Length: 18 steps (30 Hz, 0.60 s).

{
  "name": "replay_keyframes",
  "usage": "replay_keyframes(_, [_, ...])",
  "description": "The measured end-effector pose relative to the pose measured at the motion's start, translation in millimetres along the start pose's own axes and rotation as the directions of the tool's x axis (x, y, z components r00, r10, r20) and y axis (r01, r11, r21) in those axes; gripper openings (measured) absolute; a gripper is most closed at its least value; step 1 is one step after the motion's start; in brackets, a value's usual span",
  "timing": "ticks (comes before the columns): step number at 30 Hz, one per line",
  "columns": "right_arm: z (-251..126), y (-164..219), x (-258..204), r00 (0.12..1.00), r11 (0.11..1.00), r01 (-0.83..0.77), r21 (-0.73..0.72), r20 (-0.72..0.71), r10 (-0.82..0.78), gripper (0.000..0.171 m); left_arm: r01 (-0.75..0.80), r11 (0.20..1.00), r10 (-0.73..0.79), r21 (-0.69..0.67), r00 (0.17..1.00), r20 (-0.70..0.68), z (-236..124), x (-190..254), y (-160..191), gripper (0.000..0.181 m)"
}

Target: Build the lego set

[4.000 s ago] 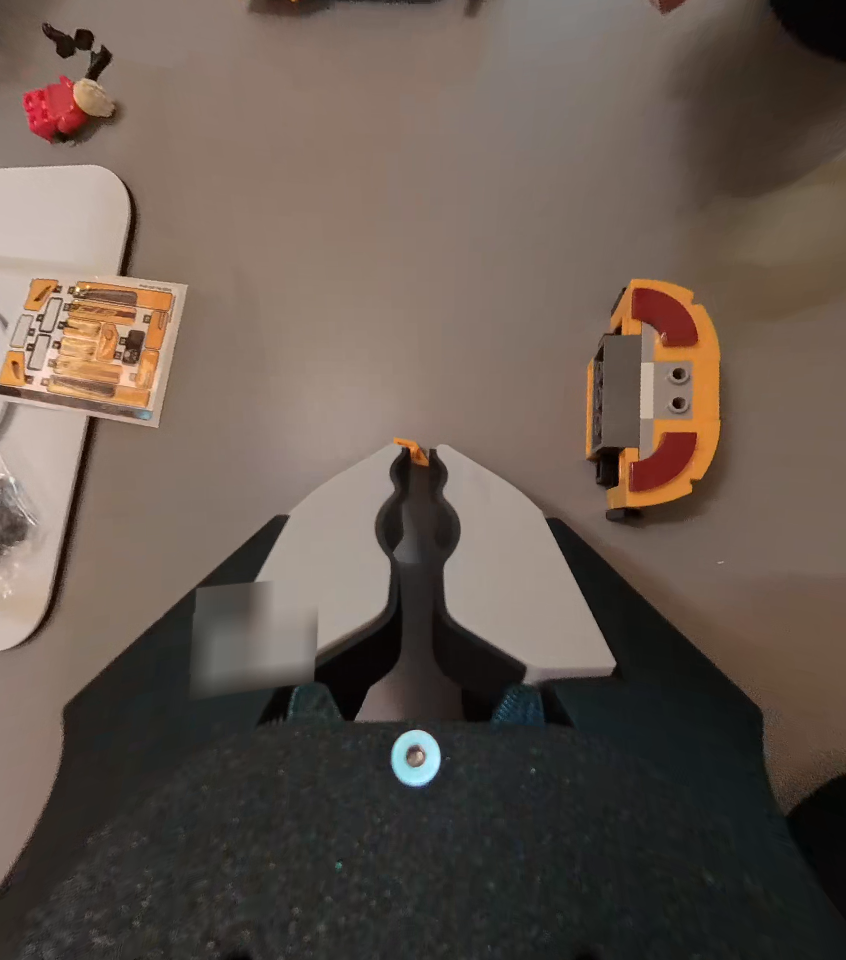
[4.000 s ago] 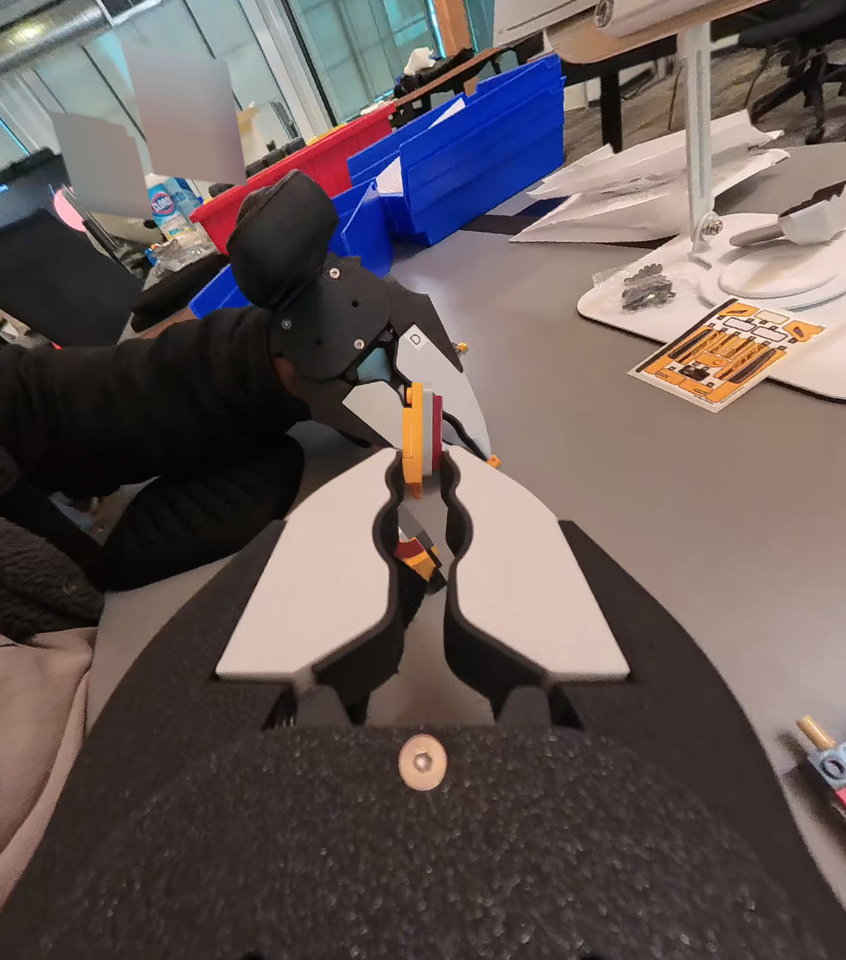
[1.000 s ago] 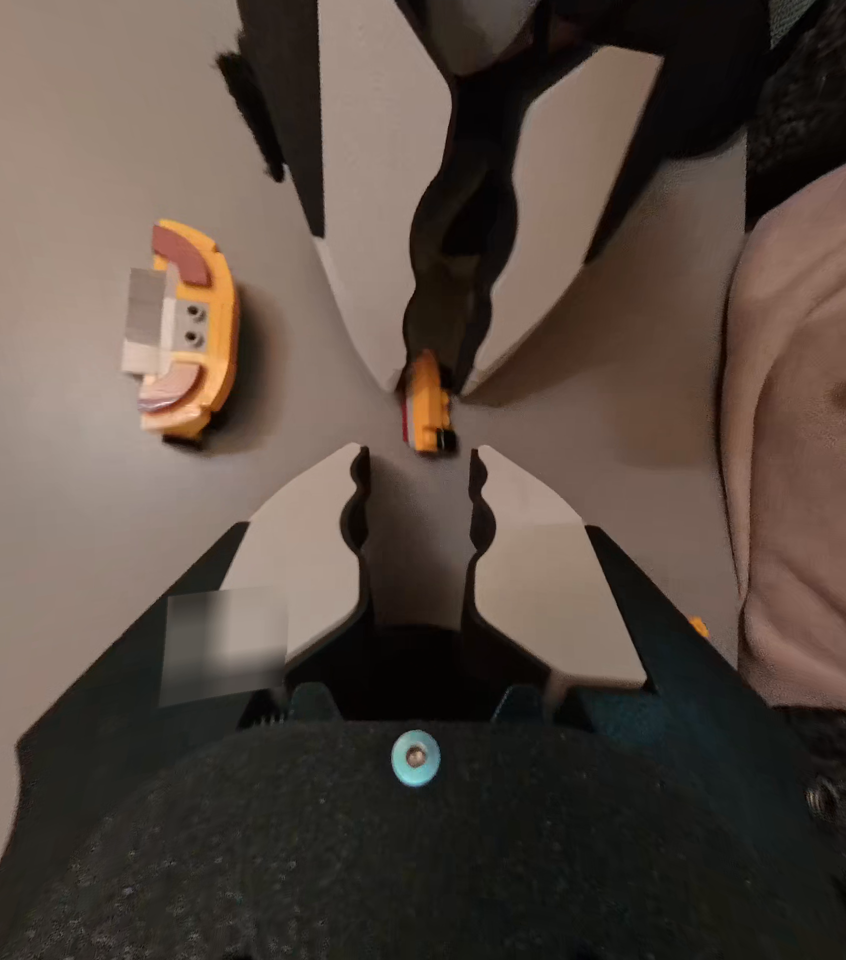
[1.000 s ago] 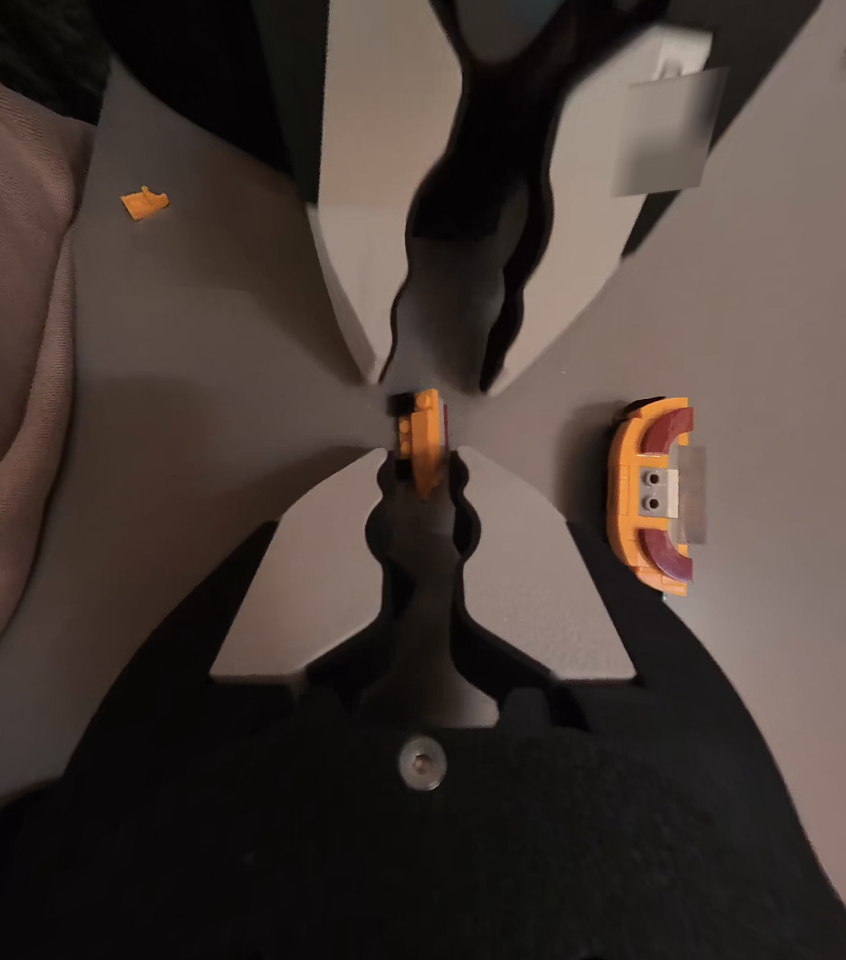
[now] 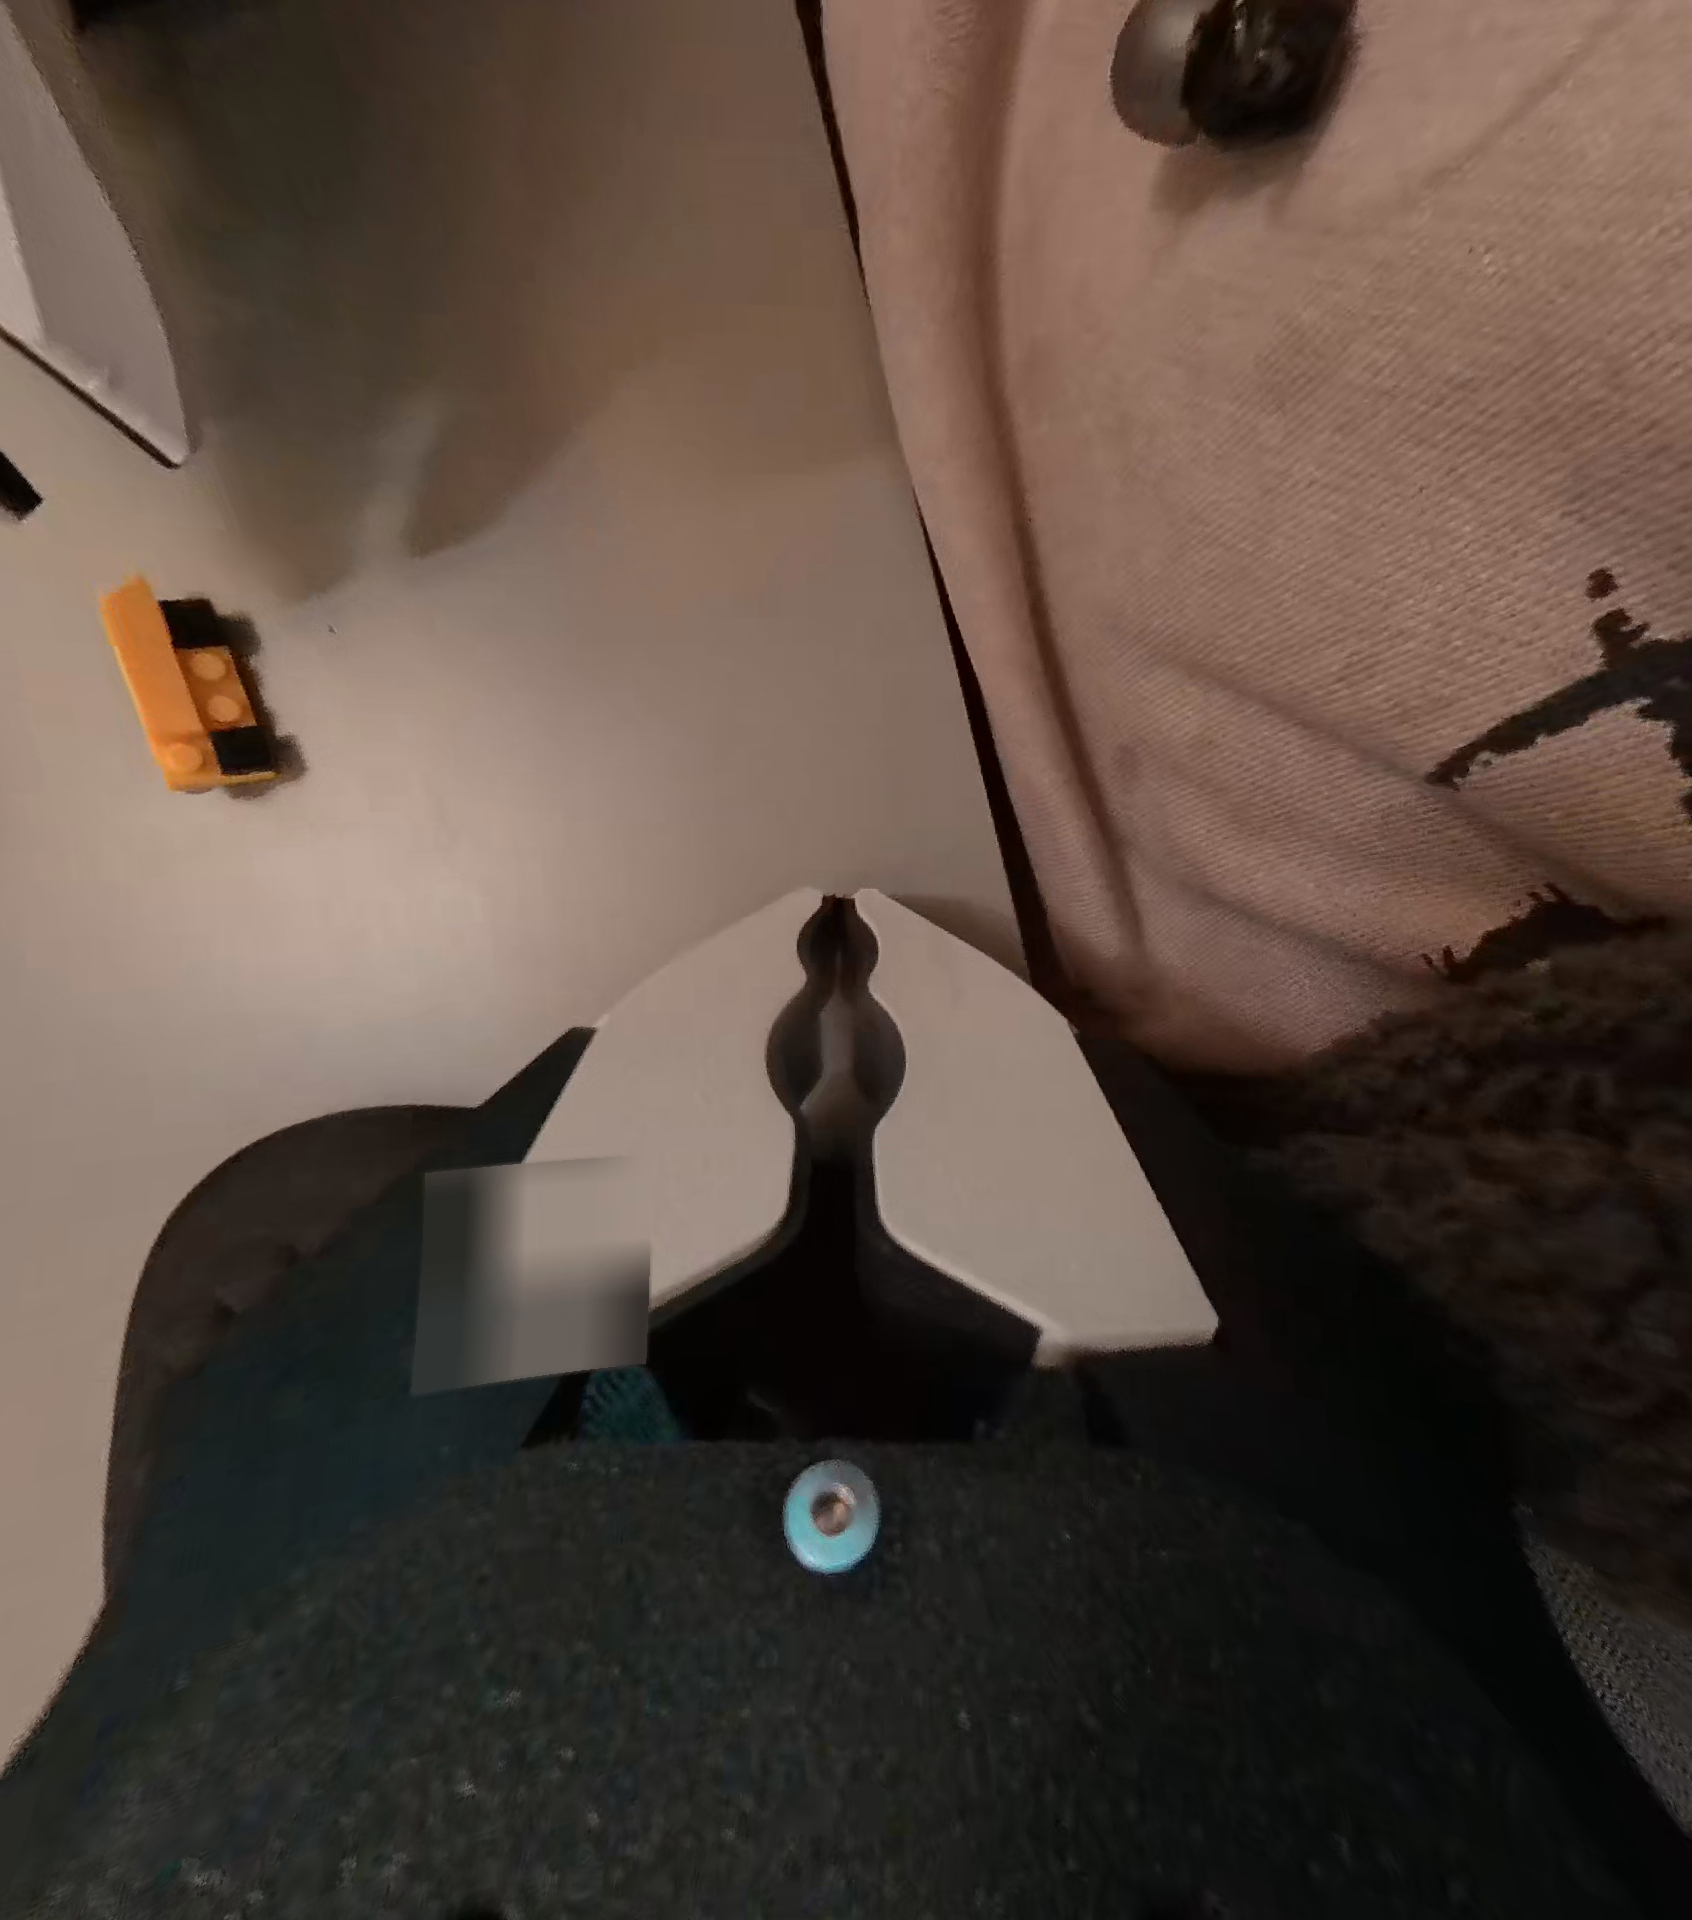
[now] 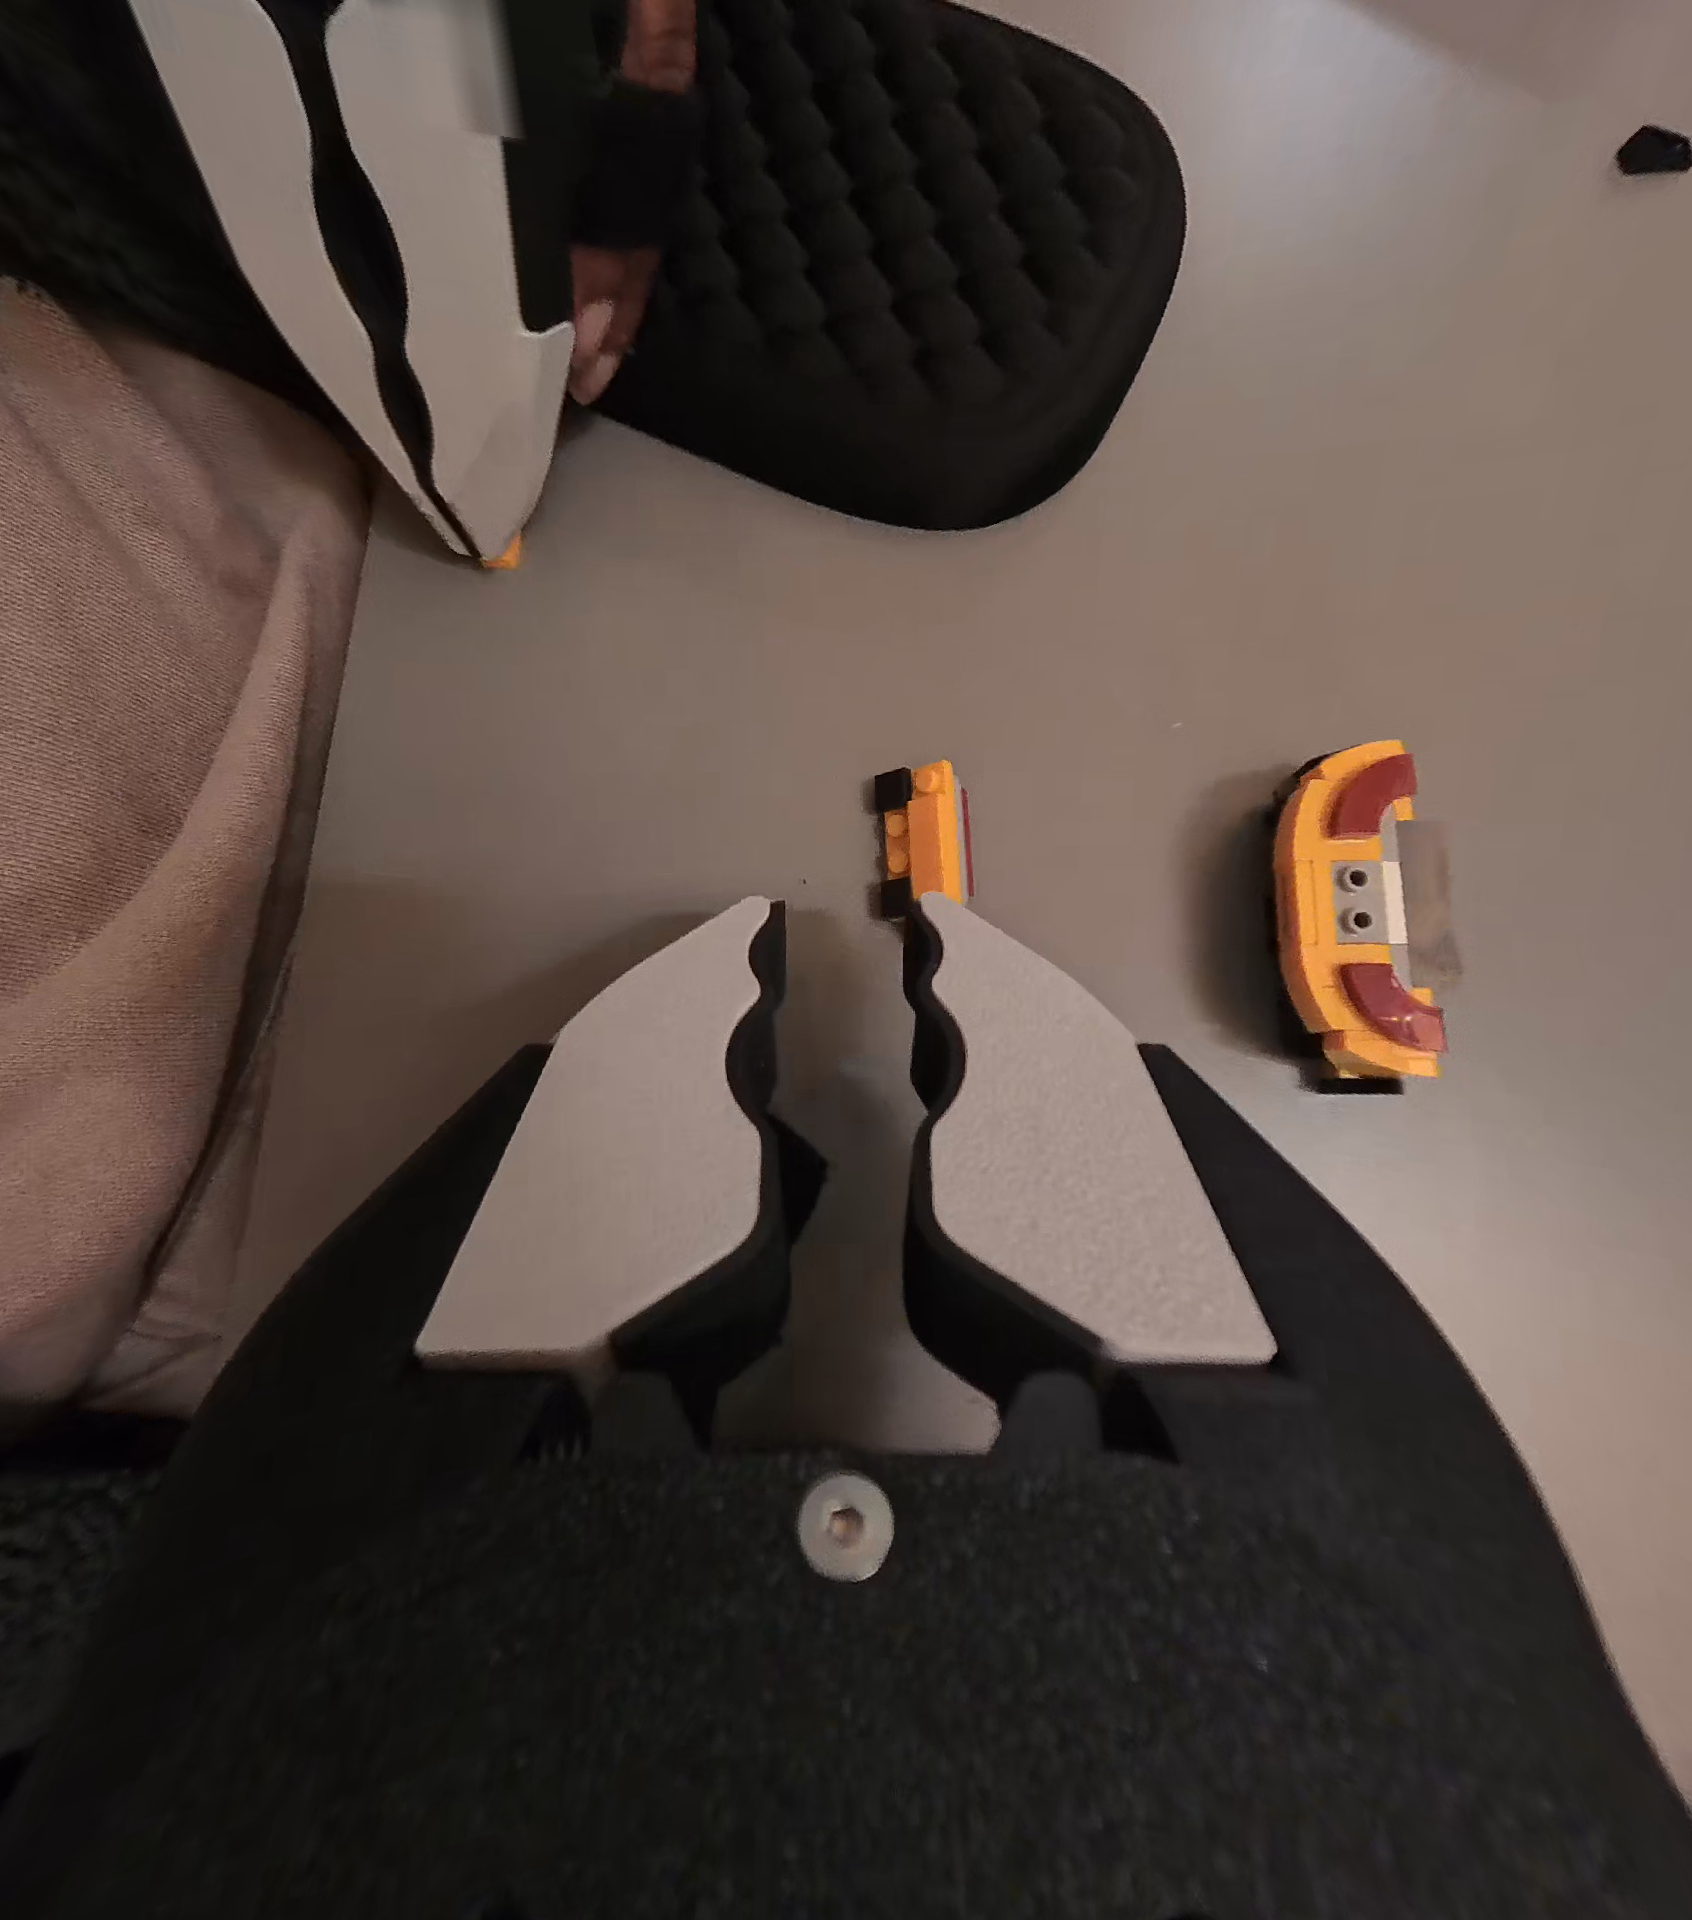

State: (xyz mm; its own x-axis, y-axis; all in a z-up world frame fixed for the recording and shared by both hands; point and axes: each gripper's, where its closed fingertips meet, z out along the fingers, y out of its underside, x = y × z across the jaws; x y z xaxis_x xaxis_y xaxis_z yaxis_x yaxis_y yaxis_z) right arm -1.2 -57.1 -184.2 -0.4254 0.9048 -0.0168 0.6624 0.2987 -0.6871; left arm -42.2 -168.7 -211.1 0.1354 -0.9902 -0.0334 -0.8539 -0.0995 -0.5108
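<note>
Here — right gripper (image 6: pixel 847 914) agape, empty

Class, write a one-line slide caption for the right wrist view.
Open right gripper hovers beside a small orange assembly on the grey table; a curved orange-and-red assembly lies apart.

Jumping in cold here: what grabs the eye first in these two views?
The bright curved orange and dark-red assembly on the grey table, right of the open right gripper. A smaller orange-and-black piece lies just past that gripper's fingertips. The left gripper, near the table edge, pinches a tiny orange bit.
</note>
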Motion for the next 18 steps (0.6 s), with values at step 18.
replay_keyframes(18, [-4.4, -7.4, -6.8, 1.0, 0.996, 0.003, 0.093, -0.022, -0.001, 0.021, 0.04, 0.998, -0.041, 0.05, 0.999, 0.034, -9.0, -22.6, -10.6, 0.0])
